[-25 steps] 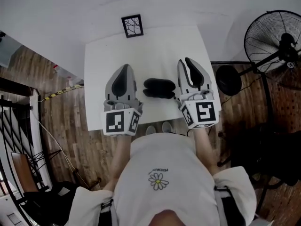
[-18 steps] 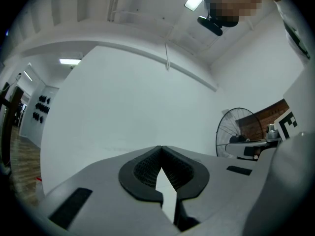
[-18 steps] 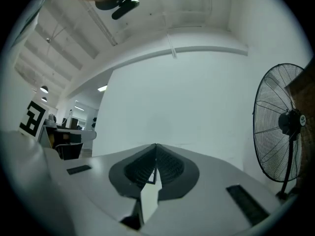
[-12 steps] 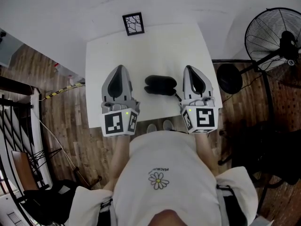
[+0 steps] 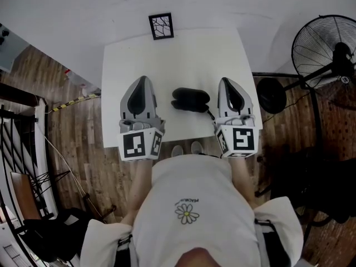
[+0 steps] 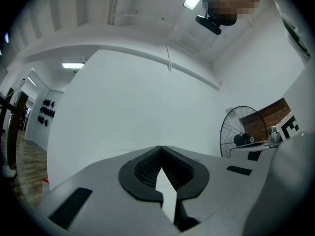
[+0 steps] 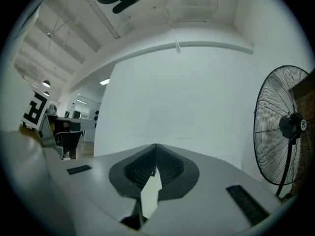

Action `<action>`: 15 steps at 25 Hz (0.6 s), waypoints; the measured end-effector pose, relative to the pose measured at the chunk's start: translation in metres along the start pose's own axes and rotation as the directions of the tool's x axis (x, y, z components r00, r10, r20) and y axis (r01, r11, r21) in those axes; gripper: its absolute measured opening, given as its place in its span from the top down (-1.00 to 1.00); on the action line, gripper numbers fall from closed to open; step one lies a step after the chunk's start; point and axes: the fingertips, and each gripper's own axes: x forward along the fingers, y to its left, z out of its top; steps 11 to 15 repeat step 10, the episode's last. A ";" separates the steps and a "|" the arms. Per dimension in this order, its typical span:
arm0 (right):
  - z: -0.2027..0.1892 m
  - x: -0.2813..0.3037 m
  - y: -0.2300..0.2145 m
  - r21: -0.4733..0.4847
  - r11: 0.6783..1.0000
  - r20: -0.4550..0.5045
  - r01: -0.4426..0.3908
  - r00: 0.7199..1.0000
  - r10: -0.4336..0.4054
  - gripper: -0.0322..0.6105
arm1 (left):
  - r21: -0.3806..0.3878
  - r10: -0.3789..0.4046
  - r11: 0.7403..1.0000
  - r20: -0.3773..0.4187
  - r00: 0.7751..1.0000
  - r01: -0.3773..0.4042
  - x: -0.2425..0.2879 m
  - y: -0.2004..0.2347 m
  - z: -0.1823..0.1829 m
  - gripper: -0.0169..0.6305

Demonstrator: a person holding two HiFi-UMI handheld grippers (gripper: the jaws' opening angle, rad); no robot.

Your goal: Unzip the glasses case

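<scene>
A black glasses case lies on the white table, between my two grippers and touched by neither. My left gripper rests to its left, jaws shut and empty; in the left gripper view the tips meet with only the white wall ahead. To the case's right sits my right gripper, also shut with nothing in it, and its tips meet in the right gripper view. The case shows in neither gripper view. A short dark cord trails from the case's right end toward the right gripper.
A small black-framed picture stands at the table's far edge. A standing fan is on the floor to the right of the table and also appears as the fan in the right gripper view. Wooden floor surrounds the table.
The right gripper's jaws have closed from slightly apart to shut, and it has shifted a little away from the case. The left gripper and the case stay put.
</scene>
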 end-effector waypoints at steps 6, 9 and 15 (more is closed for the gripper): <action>0.002 0.000 0.000 -0.018 1.000 0.006 -0.011 1.000 0.011 0.88 | -0.004 0.023 1.000 0.003 1.000 -0.023 -0.005 0.007 -0.001 0.91; -0.001 -0.002 0.000 -0.009 1.000 0.001 -0.005 1.000 0.005 0.88 | -0.004 0.029 1.000 0.004 1.000 -0.029 -0.007 0.009 0.000 0.91; -0.002 -0.003 0.000 -0.004 1.000 -0.001 -0.002 1.000 0.002 0.88 | -0.004 0.030 1.000 0.004 1.000 -0.030 -0.008 0.009 0.000 0.91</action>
